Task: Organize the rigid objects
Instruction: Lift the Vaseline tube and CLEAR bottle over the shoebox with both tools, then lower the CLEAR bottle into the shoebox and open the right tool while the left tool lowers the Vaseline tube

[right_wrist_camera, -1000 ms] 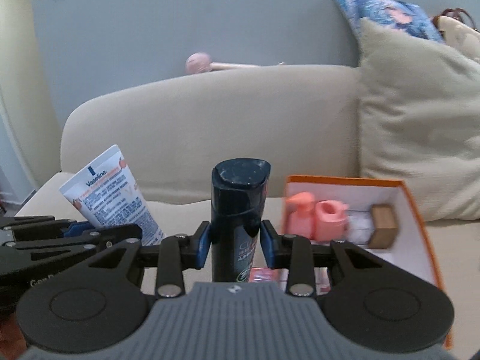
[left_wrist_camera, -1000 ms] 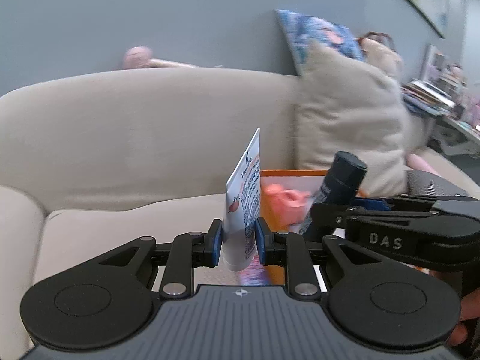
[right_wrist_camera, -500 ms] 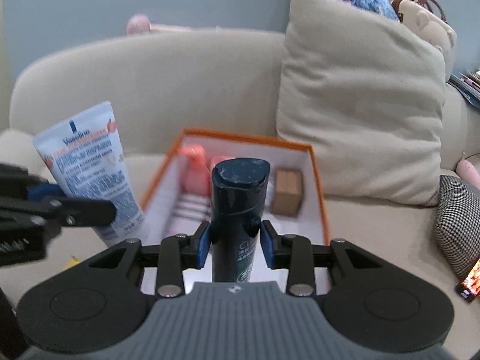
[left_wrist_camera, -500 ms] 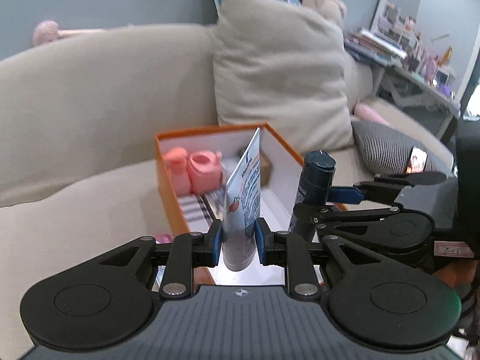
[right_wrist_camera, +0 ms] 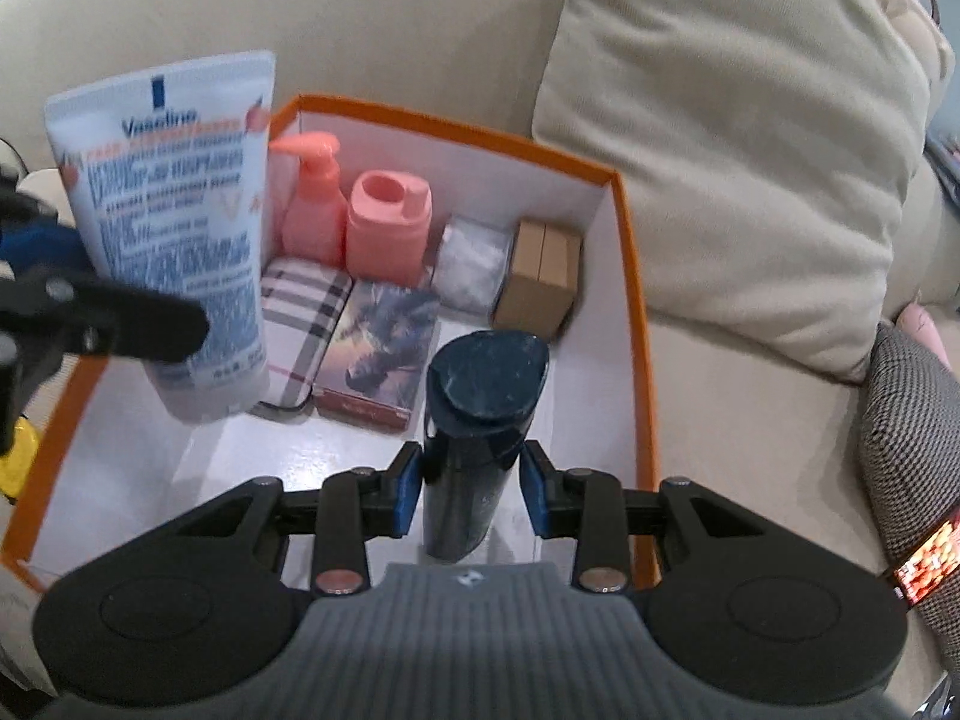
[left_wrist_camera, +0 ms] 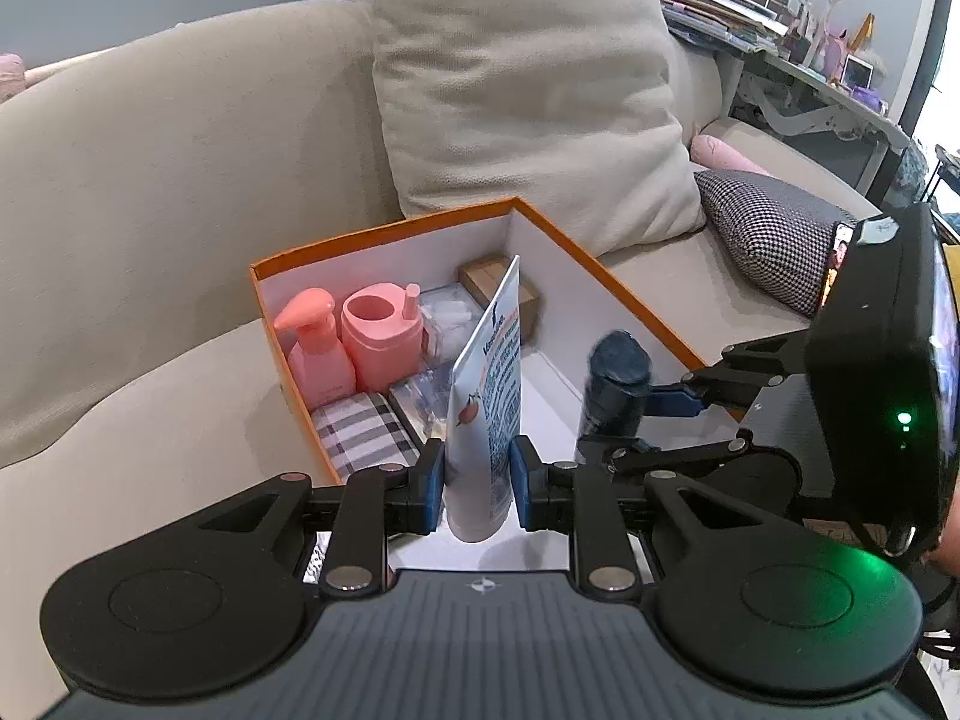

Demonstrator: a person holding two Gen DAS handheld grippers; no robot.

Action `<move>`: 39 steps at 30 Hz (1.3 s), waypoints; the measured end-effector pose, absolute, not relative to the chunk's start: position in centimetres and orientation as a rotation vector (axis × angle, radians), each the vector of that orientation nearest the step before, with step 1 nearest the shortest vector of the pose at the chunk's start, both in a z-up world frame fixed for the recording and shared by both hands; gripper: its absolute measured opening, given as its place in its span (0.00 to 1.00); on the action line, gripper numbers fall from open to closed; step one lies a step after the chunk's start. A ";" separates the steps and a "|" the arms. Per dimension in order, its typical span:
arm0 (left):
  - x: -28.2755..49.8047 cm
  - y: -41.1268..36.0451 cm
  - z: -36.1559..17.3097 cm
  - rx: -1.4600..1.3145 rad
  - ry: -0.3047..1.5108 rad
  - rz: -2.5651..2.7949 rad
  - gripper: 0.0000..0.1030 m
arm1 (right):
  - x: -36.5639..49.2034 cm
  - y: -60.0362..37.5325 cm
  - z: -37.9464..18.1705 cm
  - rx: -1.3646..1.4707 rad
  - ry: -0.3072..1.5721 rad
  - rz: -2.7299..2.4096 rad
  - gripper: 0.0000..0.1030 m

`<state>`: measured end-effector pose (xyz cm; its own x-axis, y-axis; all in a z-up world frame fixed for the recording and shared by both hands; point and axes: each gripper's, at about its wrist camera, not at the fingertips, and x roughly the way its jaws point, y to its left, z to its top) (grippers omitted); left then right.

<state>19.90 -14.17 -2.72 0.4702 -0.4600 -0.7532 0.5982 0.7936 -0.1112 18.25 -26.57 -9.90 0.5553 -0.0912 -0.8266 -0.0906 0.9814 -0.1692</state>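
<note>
Pinching a white lotion tube, the left gripper has both blue pads pressed flat against the tube's lower body, crimped end pointing up and away. The right gripper clamps a dark blue bottle the same way, its rounded cap standing above the pads. Both tools tilt down over an orange box with white inner walls, which sits on a beige sofa.

In the right wrist view the tube hangs to the left of the bottle, above the box's near left part, with the left tool's dark finger crossing in front of it. In the left wrist view the bottle is just right of the tube, held by the other tool coming in from the right edge.

Ahead of both sets of pads, along the box's far wall, stand a pink pump bottle, a pink jar, a clear wrapped packet and a small brown carton. Nearer, flat on the box floor, lie a checked case and a picture-printed flat pack. The floor straight under the bottle is bare white.

Beyond the box a large beige cushion leans on the sofa back; a small houndstooth cushion lies to the right.
</note>
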 end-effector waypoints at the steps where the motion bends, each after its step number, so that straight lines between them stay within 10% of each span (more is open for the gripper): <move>1: 20.2 -14.2 -2.8 0.175 0.867 -0.649 0.25 | 18.6 -26.6 -10.0 -0.195 0.978 0.003 0.35; 39: 23.4 -14.5 -5.1 0.155 0.959 -0.698 0.25 | 22.3 -28.7 -11.6 -0.194 1.074 0.133 0.38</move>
<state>23.40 -14.45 -5.12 0.3768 -0.4774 -0.7938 0.6089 0.7734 -0.1761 22.30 -28.65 -11.59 0.4706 0.0138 -0.8822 -0.2024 0.9749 -0.0927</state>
